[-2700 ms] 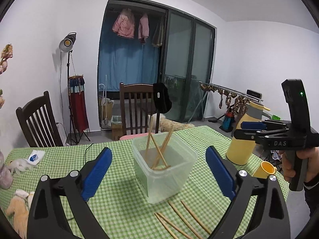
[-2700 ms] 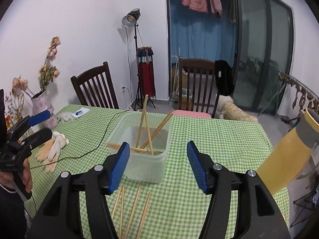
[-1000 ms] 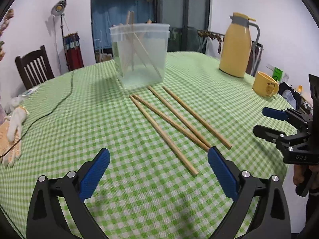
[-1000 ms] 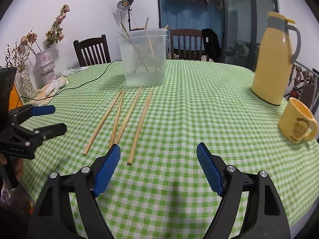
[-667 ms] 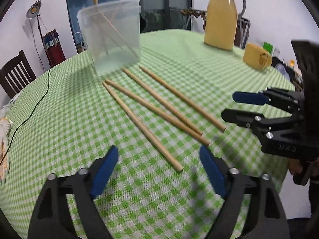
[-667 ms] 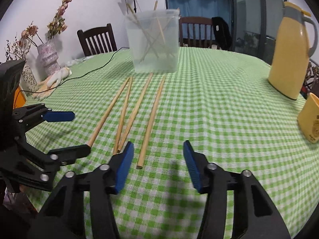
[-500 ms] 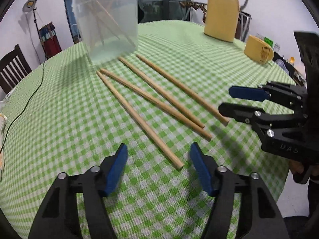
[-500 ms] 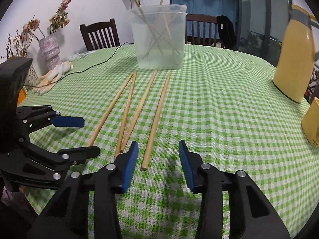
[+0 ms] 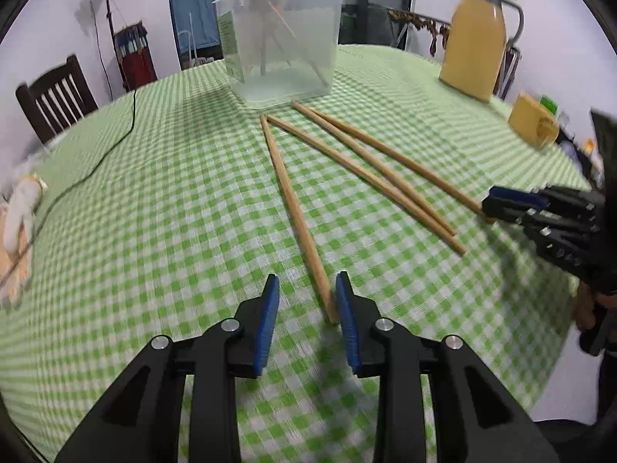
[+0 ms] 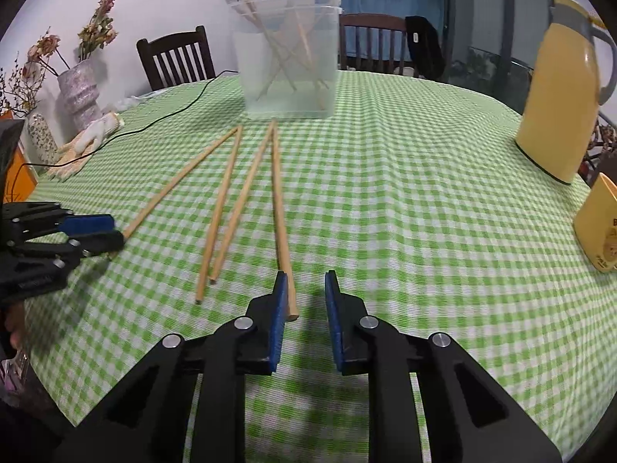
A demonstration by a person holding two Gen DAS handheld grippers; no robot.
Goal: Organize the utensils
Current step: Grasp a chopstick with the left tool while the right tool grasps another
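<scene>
Several wooden chopsticks lie on the green checked tablecloth in front of a clear plastic tub (image 9: 279,38) that holds more chopsticks; the tub also shows in the right wrist view (image 10: 287,58). My left gripper (image 9: 306,301) is low over the table, its jaws narrowly open around the near end of the leftmost chopstick (image 9: 293,208). My right gripper (image 10: 305,297) is narrowly open, with the near end of the rightmost chopstick (image 10: 279,216) just inside its left finger. Each gripper shows in the other's view, the right (image 9: 513,202) and the left (image 10: 94,231).
A yellow thermos (image 10: 559,85) and a yellow mug (image 10: 599,227) stand at the right. A black cable (image 9: 96,162), gloves (image 10: 86,141) and a vase of dried flowers (image 10: 79,92) are at the left. Wooden chairs stand behind the table.
Both grippers have come down from above the tub to the near ends of the chopsticks. Both jaws have narrowed from wide open to a small gap.
</scene>
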